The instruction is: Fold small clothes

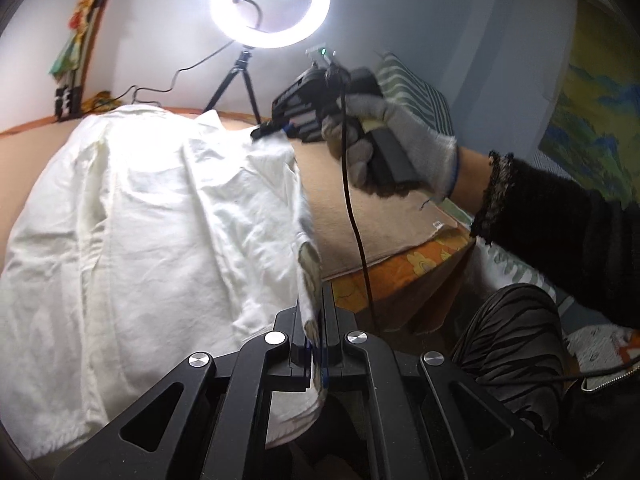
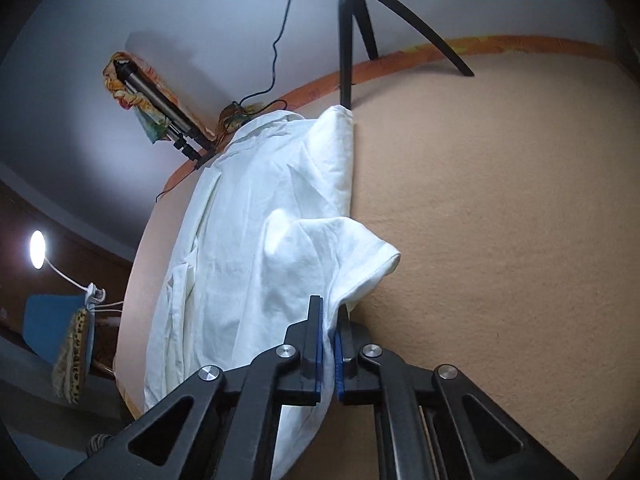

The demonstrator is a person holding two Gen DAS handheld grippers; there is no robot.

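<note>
Roughly midway: white shirt (image 1: 152, 208) on tan blanket (image 2: 500, 220), one side edge lifted. Left gripper (image 1: 314, 320) clamps the near hem; right gripper (image 2: 329, 320) clamps the sleeve end. First lengthwise fold under way, not laid down; remaining folds apparently undone.

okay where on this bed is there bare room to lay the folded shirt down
The widest free patch is the tan blanket to the right of the white shirt, bordered by the tripod legs at the wall. The shirt's side is crowded: both the left hand-held gripper and right hand-held gripper pinch its edge.
</note>
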